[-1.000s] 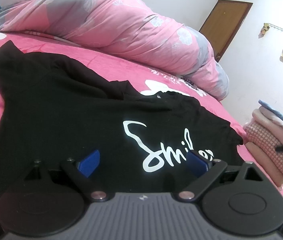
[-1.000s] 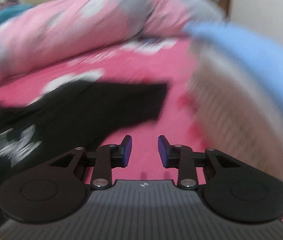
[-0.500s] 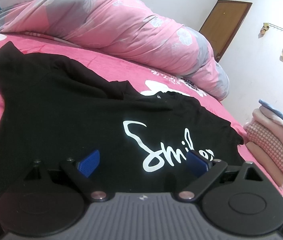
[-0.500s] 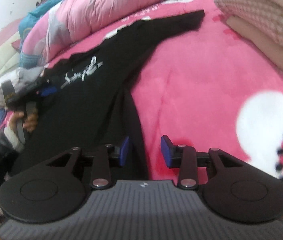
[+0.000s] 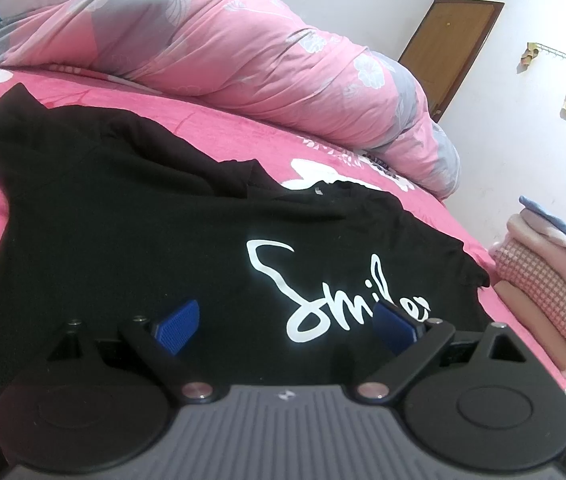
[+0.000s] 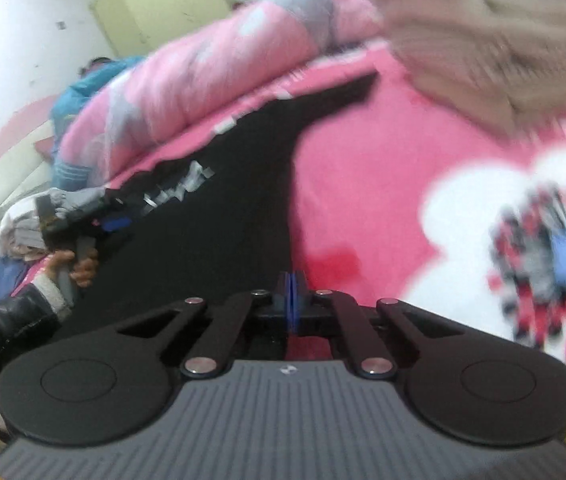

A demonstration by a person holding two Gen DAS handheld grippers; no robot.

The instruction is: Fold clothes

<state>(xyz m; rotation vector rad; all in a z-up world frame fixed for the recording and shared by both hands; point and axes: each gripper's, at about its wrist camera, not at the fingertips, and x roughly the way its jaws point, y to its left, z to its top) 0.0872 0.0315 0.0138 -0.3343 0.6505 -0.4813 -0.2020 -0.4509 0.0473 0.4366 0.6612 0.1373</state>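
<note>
Black cotton, a T-shirt (image 5: 155, 248), lies spread front-up across the pink bedspread (image 5: 243, 136); its collar end points toward the rolled pink floral duvet (image 5: 211, 40) and one sleeve reaches out toward a stack of folded clothes (image 5: 543, 292) at the bed's edge. In the left wrist view the left gripper (image 5: 287, 322) hangs low over the shirt's lower body with its blue pads (image 5: 177, 326) spread wide apart; nothing lies between them, and the cloth runs beneath both fingers, though whether they touch it cannot be told. White script printed on the chest reads "Smile", with the last letters partly hidden behind the right-hand pad; a small pale tag shows at the neckline, too small to read. In the right wrist view, which is blurred, the right gripper (image 6: 291, 294) sits at the shirt's side edge, where black cloth meets pink bedspread; its blue pads are pressed together with no gap, and the edge of the shirt runs right up to them, but whether fabric is pinched between them cannot be told. Farther off in that view a hand (image 6: 73, 266) in a dark sleeve (image 6: 7, 324) holds the left gripper over the shirt; the white print there is an unreadable smear.
</note>
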